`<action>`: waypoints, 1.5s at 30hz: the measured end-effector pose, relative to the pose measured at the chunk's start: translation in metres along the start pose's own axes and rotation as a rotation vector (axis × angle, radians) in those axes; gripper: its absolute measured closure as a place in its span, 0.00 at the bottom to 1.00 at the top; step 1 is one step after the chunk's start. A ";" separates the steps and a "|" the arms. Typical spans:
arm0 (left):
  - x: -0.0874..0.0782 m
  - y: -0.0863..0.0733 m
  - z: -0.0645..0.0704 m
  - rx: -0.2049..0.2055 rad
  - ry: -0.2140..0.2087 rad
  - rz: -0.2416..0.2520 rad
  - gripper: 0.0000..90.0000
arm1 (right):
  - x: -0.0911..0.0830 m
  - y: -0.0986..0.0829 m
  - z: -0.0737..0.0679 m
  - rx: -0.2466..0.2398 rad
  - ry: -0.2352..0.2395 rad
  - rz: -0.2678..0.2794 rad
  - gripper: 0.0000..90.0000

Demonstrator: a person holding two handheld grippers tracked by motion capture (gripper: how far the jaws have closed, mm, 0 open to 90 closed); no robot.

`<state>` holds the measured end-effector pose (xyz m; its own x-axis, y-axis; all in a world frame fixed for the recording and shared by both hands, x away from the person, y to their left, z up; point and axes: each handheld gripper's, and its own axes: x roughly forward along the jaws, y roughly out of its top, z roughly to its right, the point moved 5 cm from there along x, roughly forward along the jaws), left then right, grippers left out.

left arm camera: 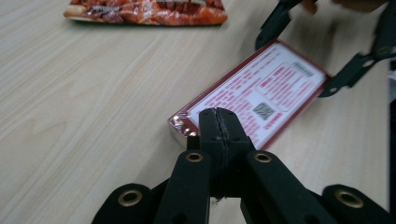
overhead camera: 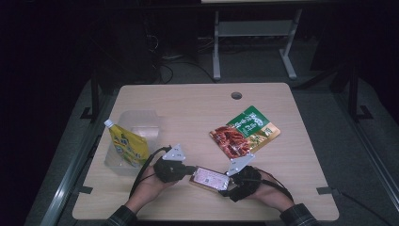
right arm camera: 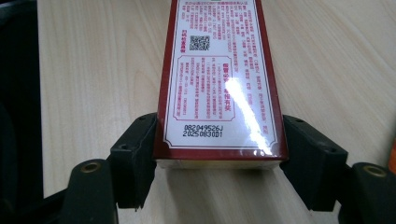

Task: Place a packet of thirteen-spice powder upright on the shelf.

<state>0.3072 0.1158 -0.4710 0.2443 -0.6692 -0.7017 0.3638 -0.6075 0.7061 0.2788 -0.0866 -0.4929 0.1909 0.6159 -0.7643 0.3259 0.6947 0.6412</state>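
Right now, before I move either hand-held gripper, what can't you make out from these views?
- Box: underside hidden against the table in every view; in the left gripper view the left hand-held gripper covers its near corner.
- Snack bag: cut off by the top edge in the left gripper view.
- Yellow pouch: label too small in the high view.
- Clear container: contents unclear, faint in the high view.
- Right hand-held gripper: contact with the box's sides uncertain.

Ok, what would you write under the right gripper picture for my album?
The right gripper hugs the end of a red-edged box lying on the wooden table.
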 end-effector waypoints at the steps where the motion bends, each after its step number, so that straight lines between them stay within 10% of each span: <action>1: 0.001 -0.001 -0.002 0.010 0.006 -0.014 1.00 | -0.001 -0.001 0.001 -0.007 -0.003 -0.001 0.36; 15: 0.009 -0.004 0.000 -0.001 -0.010 -0.028 1.00 | -0.019 0.010 -0.004 -0.023 -0.011 0.061 0.36; 45: 0.018 -0.012 0.002 -0.054 -0.031 -0.042 1.00 | -0.023 0.098 0.000 -0.100 0.010 0.205 0.36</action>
<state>0.3058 0.1099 -0.4920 0.1999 -0.6572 -0.7267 0.4217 -0.6118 0.6692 0.3059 -0.0330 -0.4127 0.2342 0.7511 -0.6172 0.1877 0.5880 0.7868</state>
